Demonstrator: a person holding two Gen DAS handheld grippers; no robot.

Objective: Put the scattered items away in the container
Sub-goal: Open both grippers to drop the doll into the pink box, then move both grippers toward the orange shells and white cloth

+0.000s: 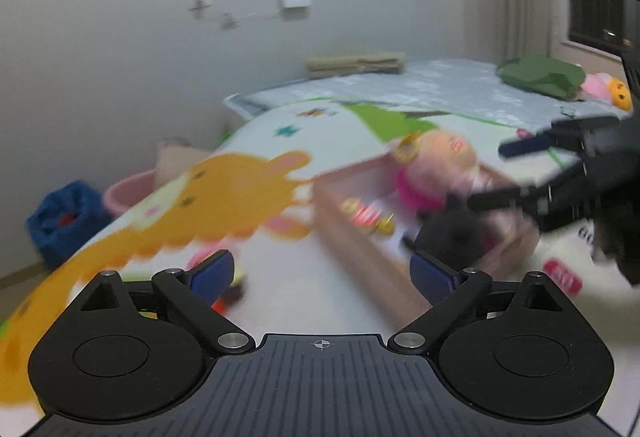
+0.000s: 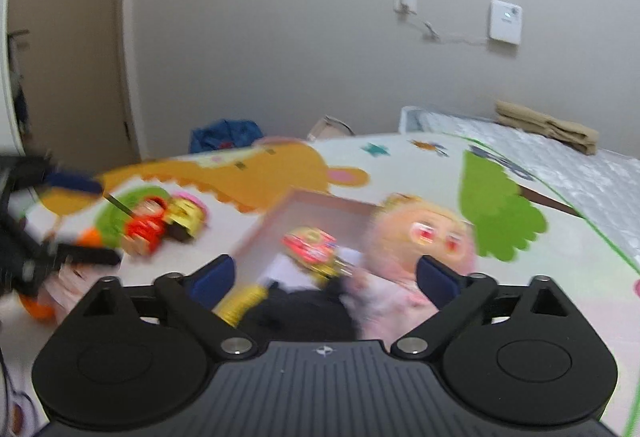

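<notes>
Both views are smeared by motion blur, so fine detail is lost. On a child's play mat (image 2: 400, 165) printed with an orange animal and a green tree sits a shallow, pale pink rectangular cardboard box (image 1: 352, 237). Inside it you already have a soft doll with a large peach face and pink dress (image 2: 420, 237), leaning over the box's wall at about 2 o'clock from the box's middle in the right wrist view; a red and yellow wrapped toy (image 2: 310, 247) near the middle; and a black fuzzy plush (image 1: 456, 233) at the near end.

Outside the box, at about 9 o'clock from it, a cluster of small red, gold and orange toys (image 2: 160, 225) lies on the mat, so some tidying is left.

Your right gripper (image 2: 324, 271) hangs over the box's near end, its blue-padded fingers spread wide with nothing between them. Your left gripper (image 1: 322, 271) hovers beside the box, fingers also spread apart and empty, near the loose toys.
</notes>
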